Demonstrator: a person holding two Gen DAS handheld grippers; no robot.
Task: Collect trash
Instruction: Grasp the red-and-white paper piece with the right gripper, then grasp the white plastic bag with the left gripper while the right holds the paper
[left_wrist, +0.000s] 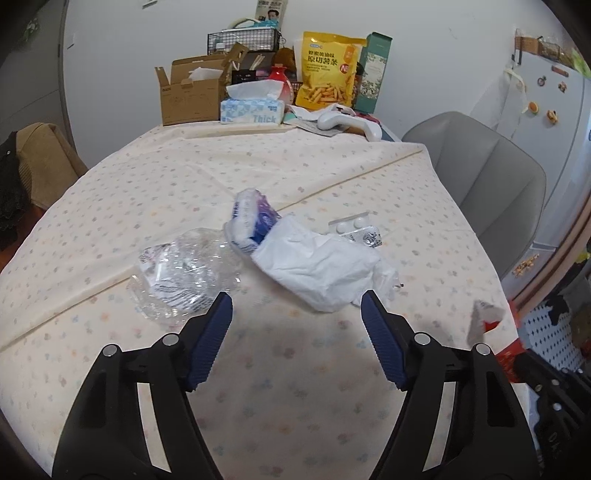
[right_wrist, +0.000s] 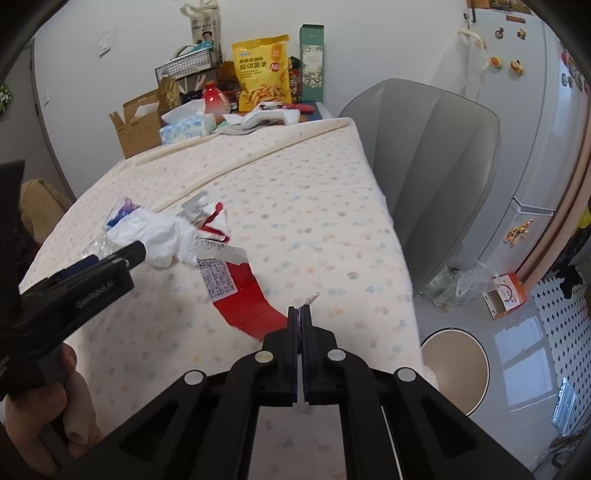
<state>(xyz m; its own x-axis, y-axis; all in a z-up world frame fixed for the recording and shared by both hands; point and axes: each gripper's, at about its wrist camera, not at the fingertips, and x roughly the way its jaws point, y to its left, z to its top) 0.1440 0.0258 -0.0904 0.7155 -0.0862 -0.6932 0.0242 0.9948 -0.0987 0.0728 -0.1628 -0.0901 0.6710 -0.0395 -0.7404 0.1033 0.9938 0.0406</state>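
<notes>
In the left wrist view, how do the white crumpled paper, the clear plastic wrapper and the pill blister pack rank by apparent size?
1. White crumpled paper, largest.
2. Clear plastic wrapper, nearly alike; its see-through edges make this ranking unsure.
3. Pill blister pack, clearly smallest, though farther from the camera.

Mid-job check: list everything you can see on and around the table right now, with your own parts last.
red wrapper: 1, red and white, near table edge, pinched by right gripper
crumpled tissue: 1, white, table middle
clear plastic bag: 1, transparent, left of tissue
blue-white packet: 1, behind tissue
pill blister: 1, silver, right of tissue
tissue box: 1, blue-white, far end
cardboard box: 1, brown, open, far end
snack bag: 1, yellow, far end
game controller: 1, white, far end
chair: 1, grey, beside table
bin: 1, beige, floor
left gripper: open, over tissue
right gripper: shut on wrapper
</notes>
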